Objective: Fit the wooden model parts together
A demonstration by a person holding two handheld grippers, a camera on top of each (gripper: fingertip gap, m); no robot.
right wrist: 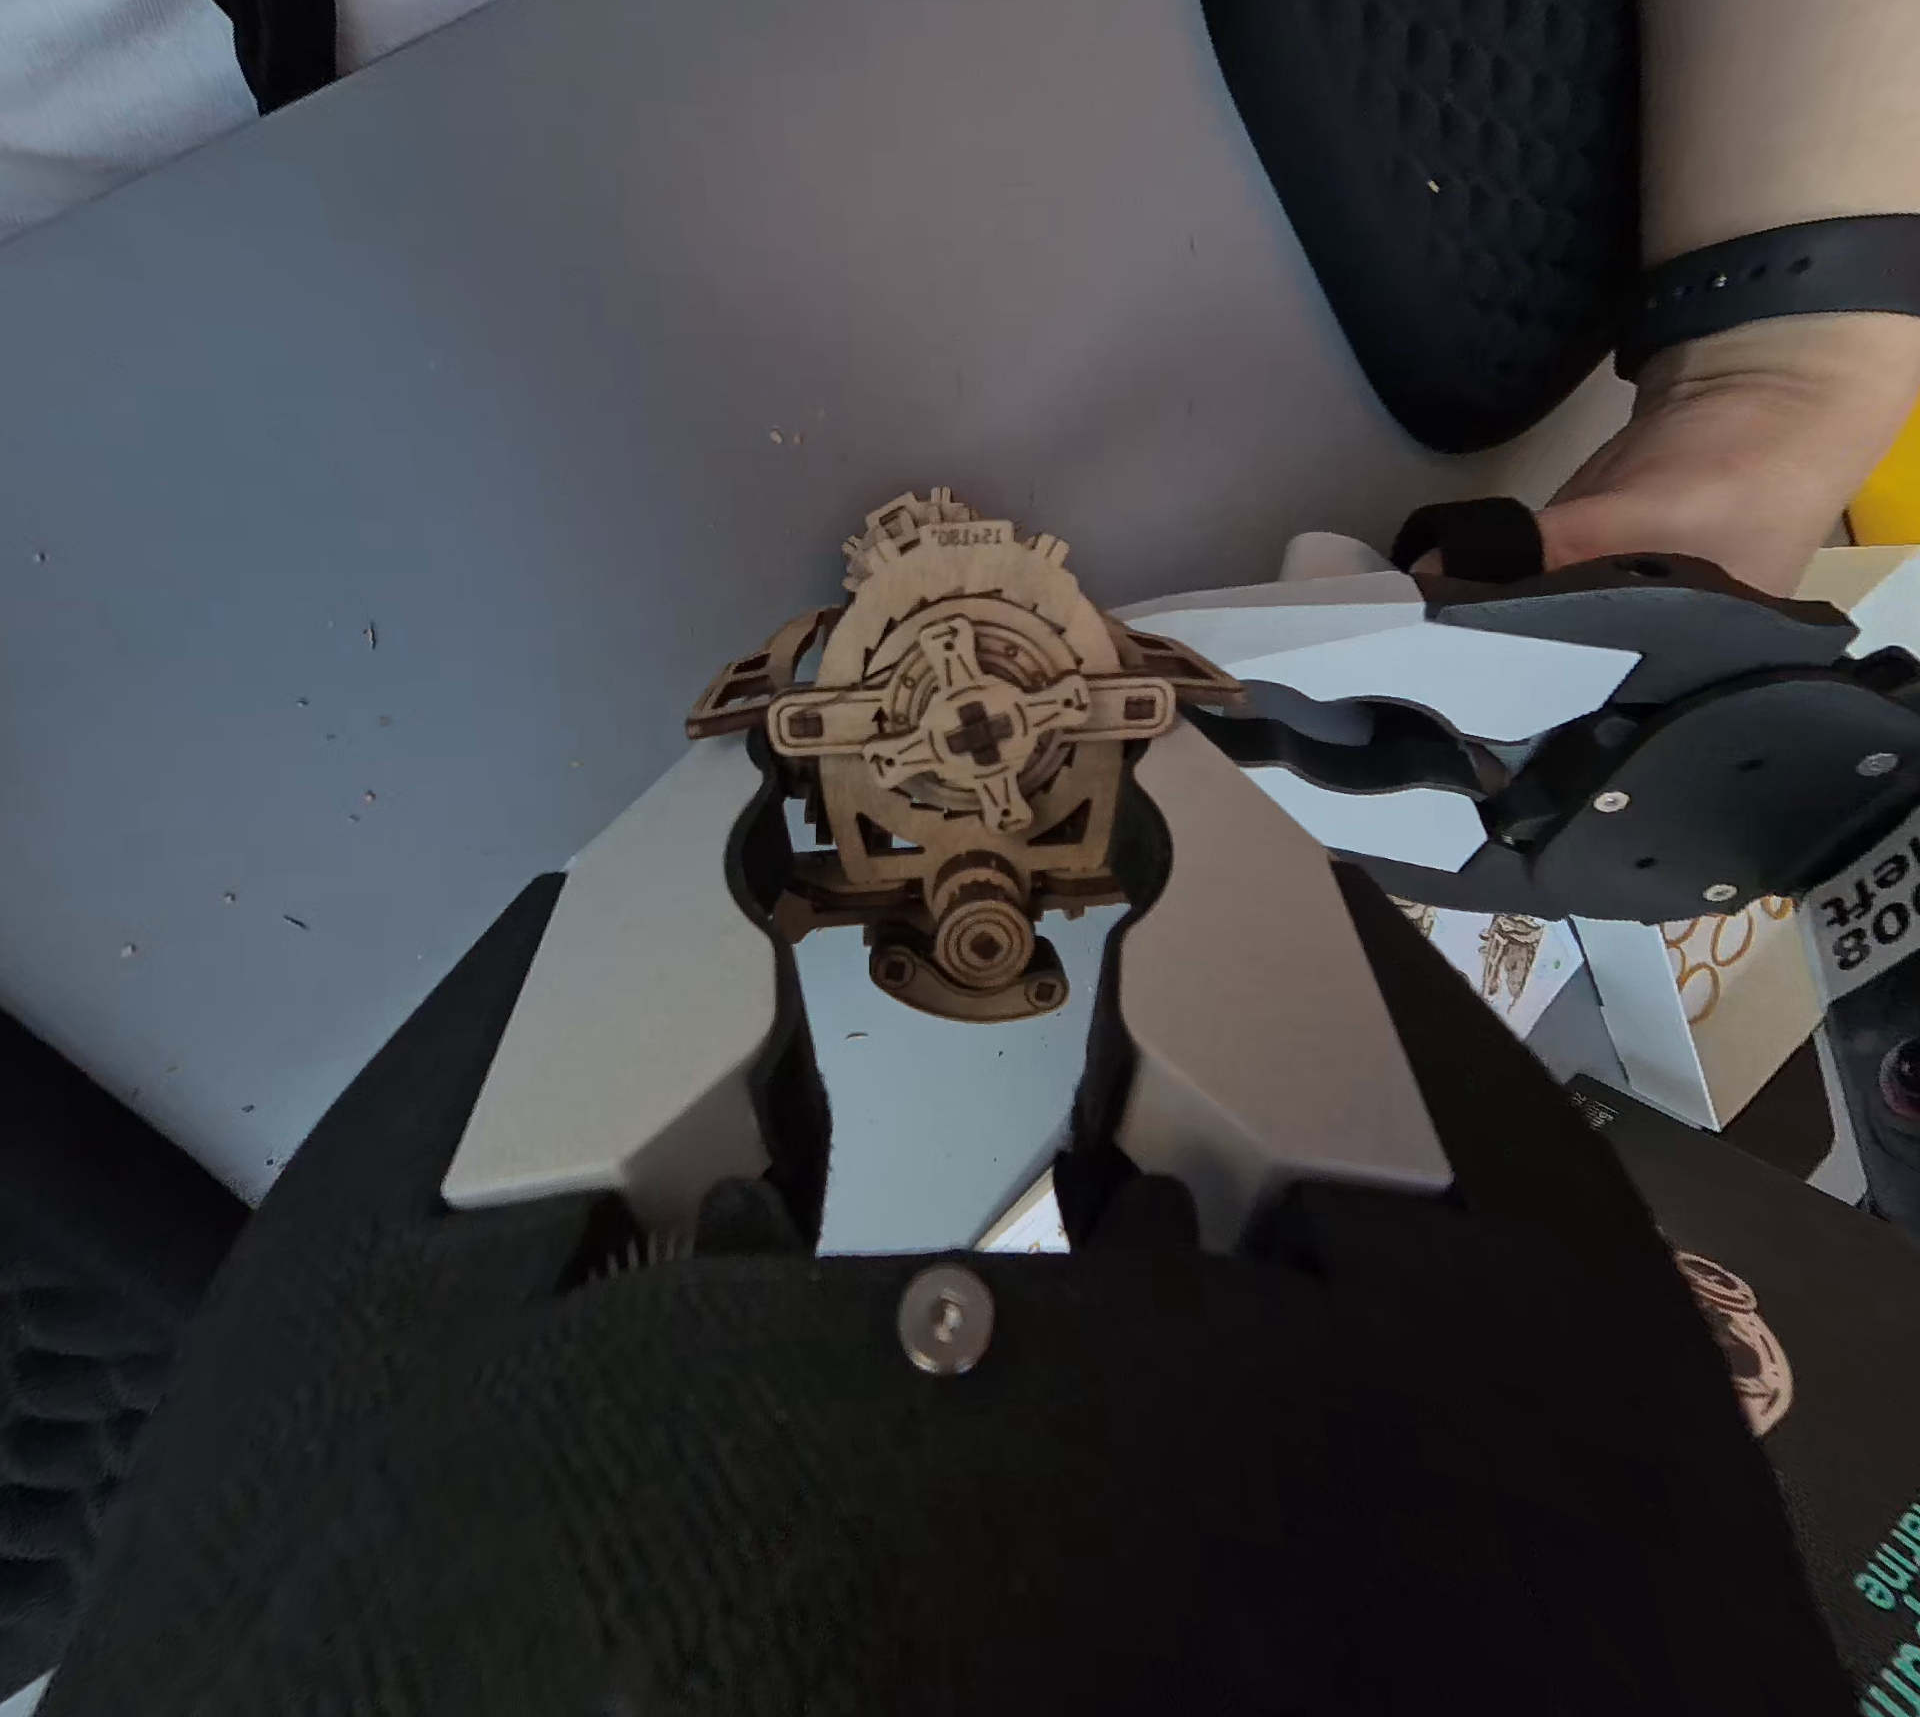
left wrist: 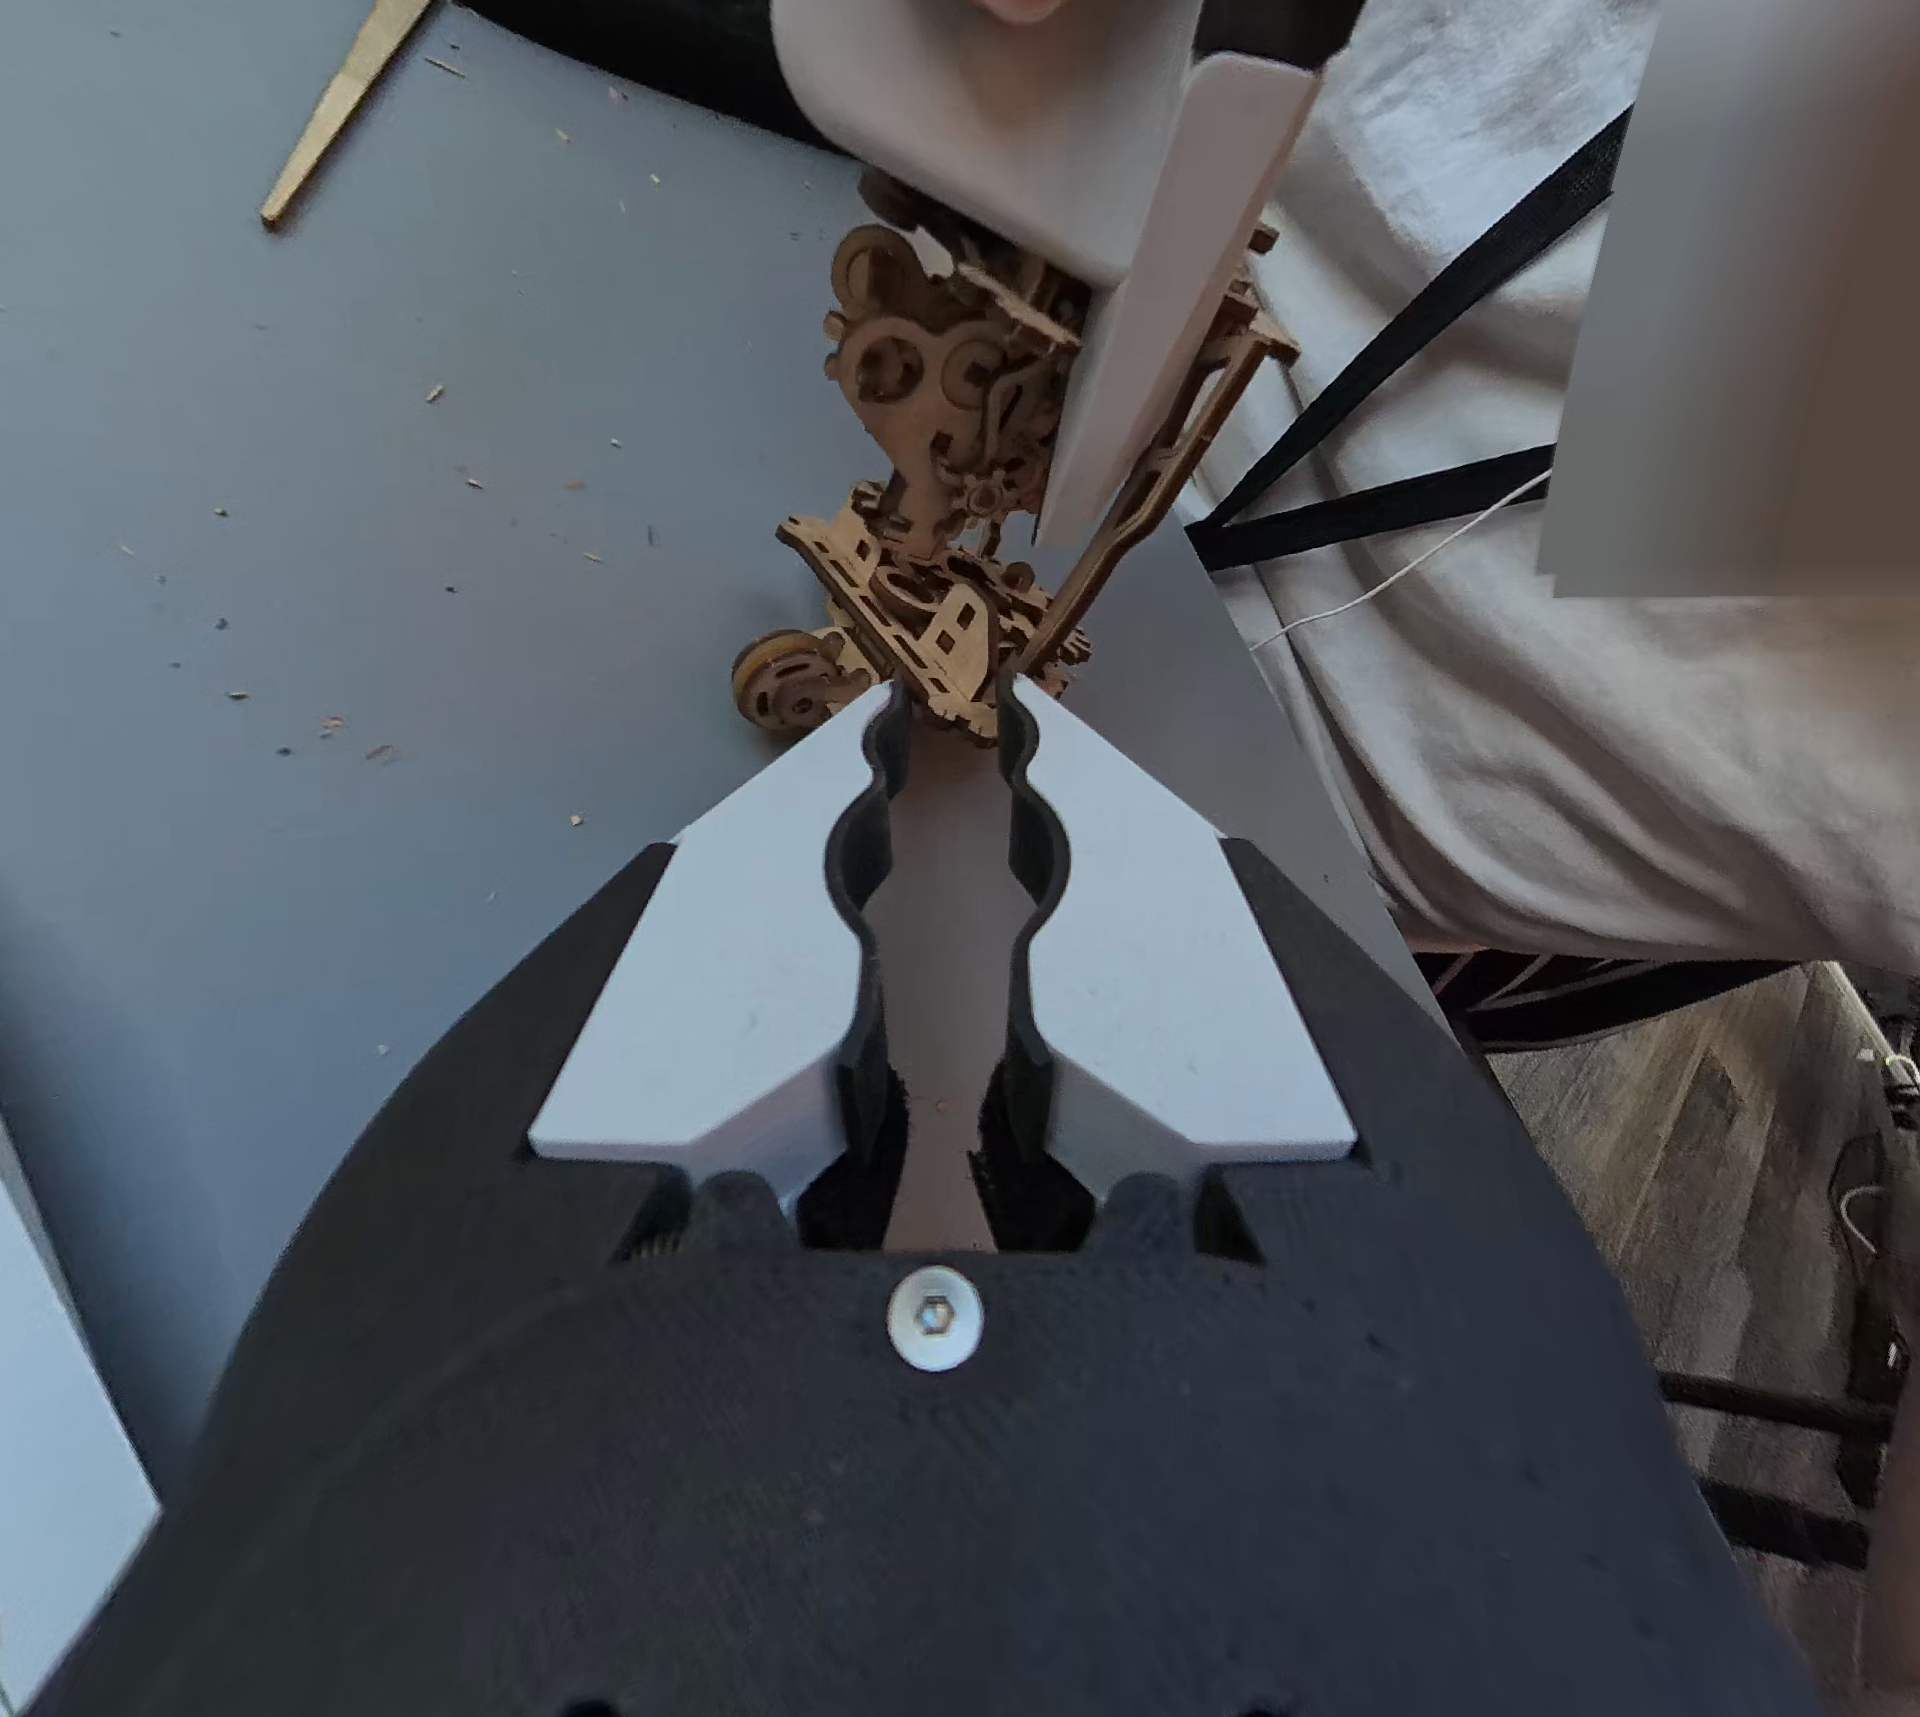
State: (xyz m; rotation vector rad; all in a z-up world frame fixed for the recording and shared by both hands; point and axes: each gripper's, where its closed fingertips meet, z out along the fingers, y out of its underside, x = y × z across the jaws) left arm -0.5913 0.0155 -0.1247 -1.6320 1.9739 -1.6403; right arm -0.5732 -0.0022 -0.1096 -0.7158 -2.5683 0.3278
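The right gripper pinches the wooden model at its sides, lifted above the grey table. The left gripper nips the model's lower edge, jaws nearly together. Judgement: seat the joint with slow, straight pressure while the right keeps the body from twisting; the thin struts look fragile.

A grey tabletop flecked with wood crumbs stands above wood-plank flooring, a black mesh cushion resting on it.
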